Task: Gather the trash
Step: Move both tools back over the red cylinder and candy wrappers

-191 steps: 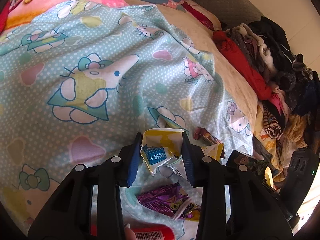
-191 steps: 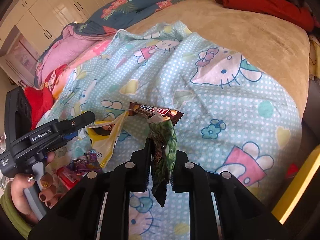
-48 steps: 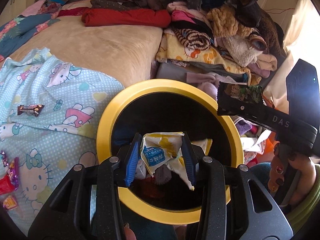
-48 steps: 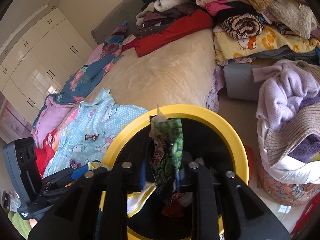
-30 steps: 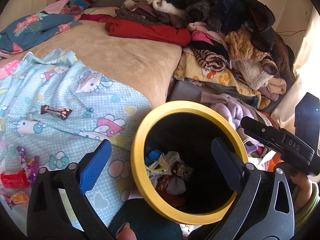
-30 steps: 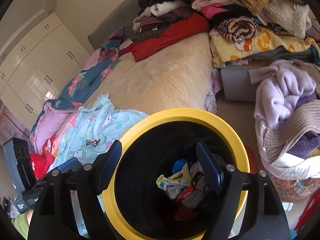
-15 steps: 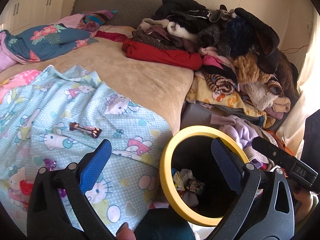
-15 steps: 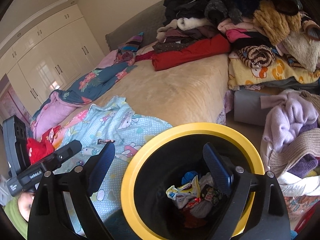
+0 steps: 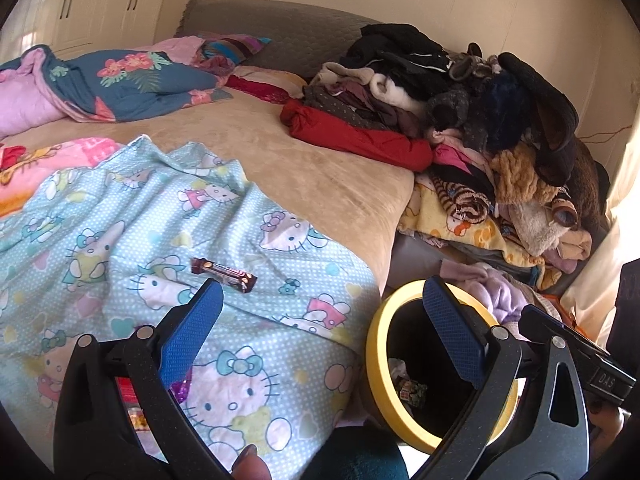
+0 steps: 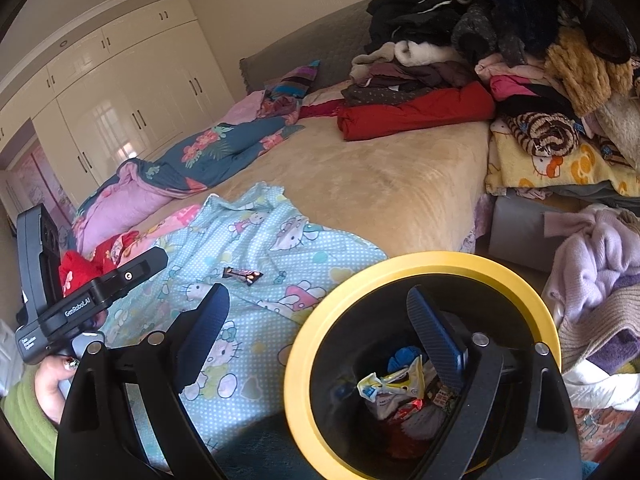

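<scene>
A black bin with a yellow rim (image 10: 420,262) stands beside the bed and holds several wrappers, among them a yellow-white one (image 10: 394,382). My right gripper (image 10: 316,298) hangs wide open above its left rim, empty. My left gripper (image 9: 322,292) is wide open and empty too, between the blue cartoon-cat sheet (image 9: 240,360) and the bin (image 9: 378,354). A brown chocolate bar wrapper (image 9: 223,275) (image 10: 242,274) lies on the sheet. A purple wrapper (image 9: 182,386) and a red one (image 9: 127,390) peek out behind the left finger.
Folded and piled clothes (image 9: 480,120) fill the bed's right side and the floor beyond the bin. A lilac sweater heap (image 10: 596,256) lies right of the bin. Quilts (image 9: 120,80) lie at the bed's head. White wardrobes (image 10: 120,112) line the far wall.
Both grippers let their wrappers fall into the bin and opened wide. Since then both have swung left toward the bed and risen, so the bin now sits lower right.
</scene>
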The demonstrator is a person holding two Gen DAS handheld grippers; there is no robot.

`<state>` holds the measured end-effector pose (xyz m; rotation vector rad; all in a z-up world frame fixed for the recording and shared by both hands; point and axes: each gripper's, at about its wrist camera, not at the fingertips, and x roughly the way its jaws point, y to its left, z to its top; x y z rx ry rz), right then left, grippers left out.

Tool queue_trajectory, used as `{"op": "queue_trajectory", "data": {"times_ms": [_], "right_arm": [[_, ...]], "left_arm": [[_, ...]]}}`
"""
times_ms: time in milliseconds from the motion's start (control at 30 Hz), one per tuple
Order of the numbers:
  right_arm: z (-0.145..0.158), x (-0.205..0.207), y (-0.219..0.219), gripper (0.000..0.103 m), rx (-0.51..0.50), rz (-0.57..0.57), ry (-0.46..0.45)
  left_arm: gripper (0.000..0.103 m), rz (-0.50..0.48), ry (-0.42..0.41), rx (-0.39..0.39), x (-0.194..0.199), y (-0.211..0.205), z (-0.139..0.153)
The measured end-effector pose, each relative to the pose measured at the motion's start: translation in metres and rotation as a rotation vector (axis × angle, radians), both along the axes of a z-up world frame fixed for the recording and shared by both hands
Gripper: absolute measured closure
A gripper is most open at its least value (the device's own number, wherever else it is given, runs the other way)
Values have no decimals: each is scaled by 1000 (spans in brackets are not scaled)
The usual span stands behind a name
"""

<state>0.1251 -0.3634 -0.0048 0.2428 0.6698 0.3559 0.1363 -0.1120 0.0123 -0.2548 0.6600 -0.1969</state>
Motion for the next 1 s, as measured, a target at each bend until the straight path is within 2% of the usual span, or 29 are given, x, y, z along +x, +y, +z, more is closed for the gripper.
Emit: {"op": "queue_trajectory", "data": {"times_ms": [667,1000], "right_arm": [[5,-1,62,15,-35,130,-24],[5,4,100,12,-53,208,-28]], "left_arm": [[11,134,10,-24,-10,62,-4],[11,160,1,0,-13,85,-3]]}}
